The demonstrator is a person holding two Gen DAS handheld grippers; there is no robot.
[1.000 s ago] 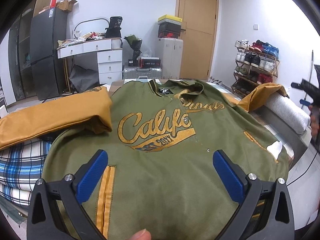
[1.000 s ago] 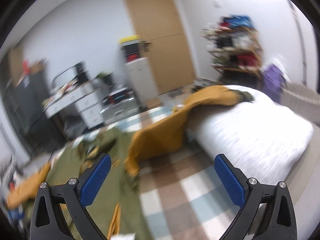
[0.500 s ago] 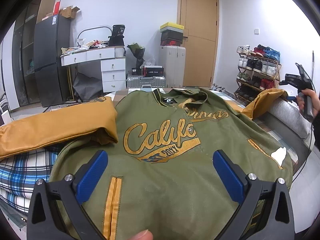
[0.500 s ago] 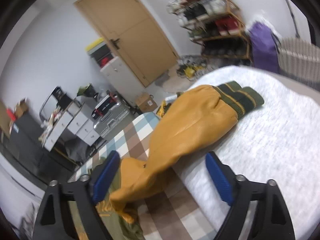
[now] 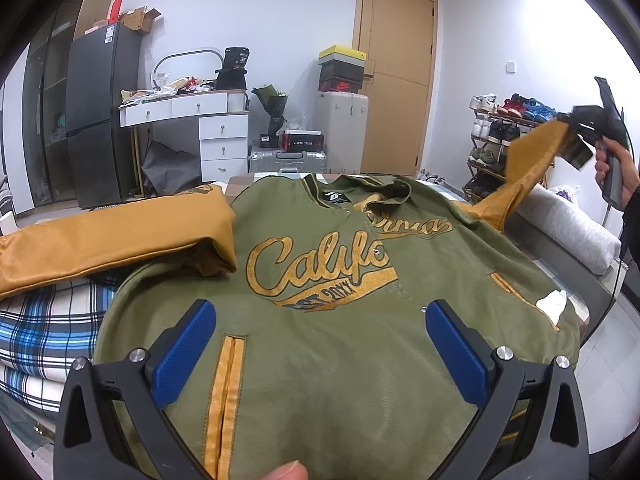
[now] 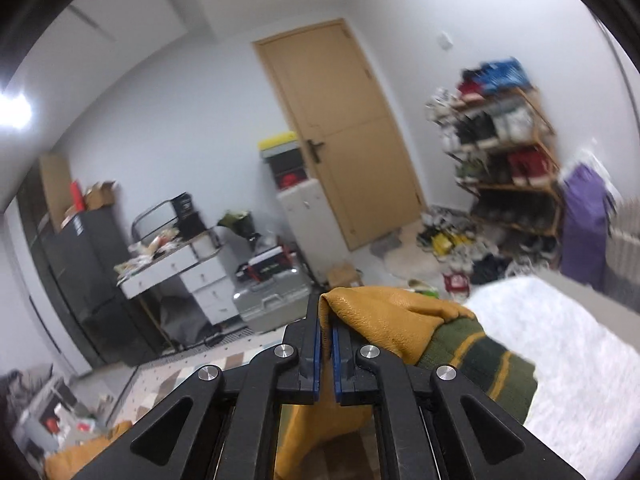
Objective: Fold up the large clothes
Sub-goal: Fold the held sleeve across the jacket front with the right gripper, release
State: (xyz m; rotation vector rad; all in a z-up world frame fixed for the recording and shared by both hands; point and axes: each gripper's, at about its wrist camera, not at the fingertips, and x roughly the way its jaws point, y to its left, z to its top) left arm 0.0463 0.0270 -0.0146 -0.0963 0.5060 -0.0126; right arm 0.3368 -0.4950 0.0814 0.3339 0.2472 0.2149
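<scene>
Since a second ago: right gripper (image 6: 326, 344) has gone from wide open over the bed to pinched on the mustard sleeve (image 6: 384, 320) near its striped cuff (image 6: 476, 356), and the sleeve end now hangs lifted off the white bedding (image 6: 568, 352).
Jacket: green "California" jacket (image 5: 340, 320) lies face up, collar away from the person, hem toward the left gripper (image 5: 320, 348).
Far sleeve: seen from the left wrist, the sleeve runs up and to the right from the jacket's shoulder to the right hand (image 5: 612, 172); its long axis slants away from the body panel.
Near sleeve: other sleeve (image 5: 112, 240) lies out to the left over the plaid bedding (image 5: 44, 324), partly doubled.
Left gripper: fingers spread wide above the hem, nothing between them.
Right gripper: fingers together, clamped on a fold of leather.
Turning point: likely next, the held sleeve crosses inward toward the lettering; the right hand alone has it.
</scene>
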